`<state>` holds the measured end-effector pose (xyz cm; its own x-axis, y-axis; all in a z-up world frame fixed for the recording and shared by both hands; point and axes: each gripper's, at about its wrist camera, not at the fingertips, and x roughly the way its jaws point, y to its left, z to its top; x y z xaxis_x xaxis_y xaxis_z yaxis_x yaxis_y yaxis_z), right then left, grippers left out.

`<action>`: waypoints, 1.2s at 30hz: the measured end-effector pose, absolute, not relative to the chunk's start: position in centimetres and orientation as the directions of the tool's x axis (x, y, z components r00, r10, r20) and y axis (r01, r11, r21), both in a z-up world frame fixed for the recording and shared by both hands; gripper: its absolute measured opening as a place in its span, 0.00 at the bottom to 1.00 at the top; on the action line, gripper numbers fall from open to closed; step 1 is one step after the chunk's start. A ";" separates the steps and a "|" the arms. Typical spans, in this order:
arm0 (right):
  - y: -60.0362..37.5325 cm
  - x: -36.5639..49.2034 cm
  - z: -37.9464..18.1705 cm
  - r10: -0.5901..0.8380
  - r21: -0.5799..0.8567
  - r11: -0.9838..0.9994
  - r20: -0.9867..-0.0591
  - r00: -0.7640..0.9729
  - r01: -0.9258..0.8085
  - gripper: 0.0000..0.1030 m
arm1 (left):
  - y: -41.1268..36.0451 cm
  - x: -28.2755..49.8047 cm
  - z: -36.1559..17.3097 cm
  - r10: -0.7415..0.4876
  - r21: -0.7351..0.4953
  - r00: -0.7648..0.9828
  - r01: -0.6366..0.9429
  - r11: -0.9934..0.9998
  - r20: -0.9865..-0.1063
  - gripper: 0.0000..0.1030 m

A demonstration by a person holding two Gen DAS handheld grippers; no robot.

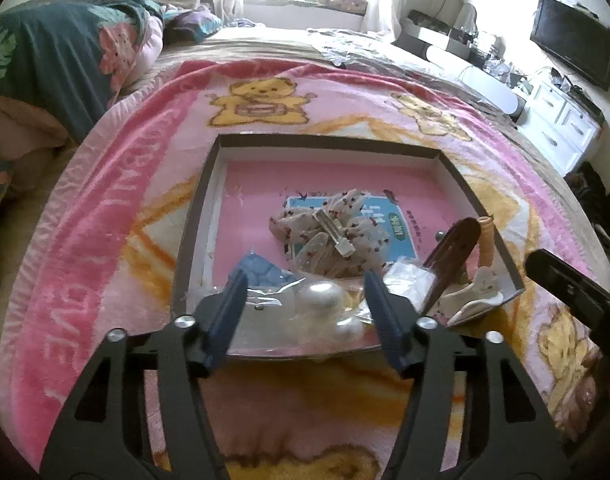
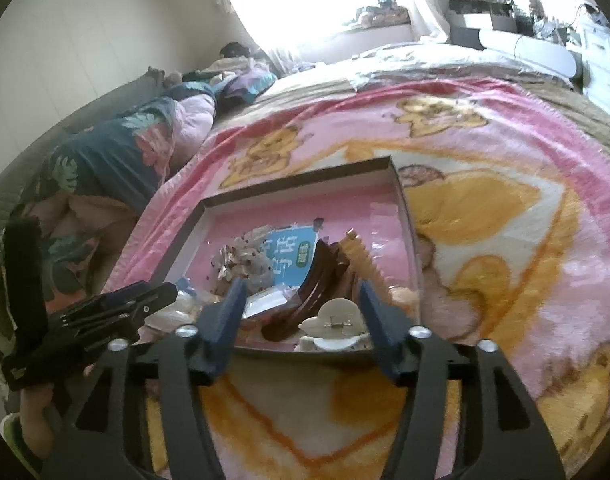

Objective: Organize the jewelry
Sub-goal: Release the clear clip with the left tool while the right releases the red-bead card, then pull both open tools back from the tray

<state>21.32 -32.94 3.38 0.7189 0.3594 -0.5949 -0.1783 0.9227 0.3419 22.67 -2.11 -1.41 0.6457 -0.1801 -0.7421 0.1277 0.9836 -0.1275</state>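
Setting: a shallow box (image 1: pixel 209 184) with a pink floor lies on a pink bear-print blanket (image 1: pixel 105 184) spread over a bed, a bright window beyond.
Left gripper (image 1: pixel 305 300): poised over the near edge of the box, its blue fingers (image 1: pixel 233 300) spread apart with nothing pressed between them; it also shows at the left edge of the right wrist view.
Under the left gripper: two pearl-white balls (image 1: pixel 319 300) in clear plastic wrap (image 1: pixel 265 300) lie in the gap between the fingers, free of both pads.
Right gripper (image 2: pixel 303 304): held over the near right part of the box, jaws apart and empty; a dark piece of it enters the left wrist view from the right.
Under the right gripper: a white claw clip (image 2: pixel 337 320) sits between the fingers, clear of both; a brown hair clip (image 2: pixel 317 276) leans beside it, with a tan comb (image 2: pixel 365 260) just behind.
Middle of the box: a heap of small printed bows (image 1: pixel 333 232) rests on a blue card (image 1: pixel 401 220), a small metal clip (image 1: pixel 329 224) on top.
Near left corner: a blue packet (image 1: pixel 261 268) lies just beside the wrapped balls.
Near the right finger of the left gripper: a small clear bag (image 1: pixel 409 284) touches the brown hair clip.
Background: a quilt (image 1: pixel 45 56) bunched at the head of the bed, a dark screen (image 1: pixel 573 44) on the right wall.
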 end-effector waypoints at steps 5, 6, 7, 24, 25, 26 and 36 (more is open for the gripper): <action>-33.8 18.7 5.0 0.340 0.312 0.931 -0.550 0.763 -0.190 0.83 | -2.3 21.2 0.4 -0.191 -0.136 0.667 0.134 0.982 -0.720 0.63; -33.9 17.9 5.4 0.334 0.297 0.934 -0.539 0.773 -0.197 0.84 | -2.3 20.8 0.8 -0.191 -0.135 0.673 0.135 0.982 -0.714 0.68; -34.0 17.4 5.7 0.328 0.285 0.937 -0.533 0.780 -0.200 0.86 | -2.2 20.5 1.2 -0.191 -0.134 0.679 0.136 0.982 -0.709 0.72; -34.3 10.2 8.3 0.295 0.168 0.955 -0.458 0.839 -0.244 0.96 | -1.0 12.1 5.4 -0.203 -0.150 0.739 0.138 0.979 -0.643 0.91; -34.2 9.8 8.3 0.292 0.162 0.956 -0.457 0.840 -0.244 0.96 | -0.9 11.6 5.3 -0.199 -0.147 0.738 0.136 0.980 -0.644 0.91; -34.2 9.5 8.2 0.290 0.156 0.957 -0.457 0.841 -0.245 0.96 | -0.8 11.2 5.2 -0.193 -0.144 0.738 0.131 0.981 -0.646 0.91; -33.5 7.0 6.2 0.287 0.126 0.958 -0.491 0.822 -0.259 0.96 | 0.1 7.7 2.7 -0.176 -0.158 0.731 0.094 0.983 -0.659 0.91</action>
<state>6.99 -33.46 6.17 0.8225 0.2866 -0.4914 -0.2587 0.9578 0.1256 7.72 0.12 2.72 0.7310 -0.1758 -0.6593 0.0940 0.9830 -0.1578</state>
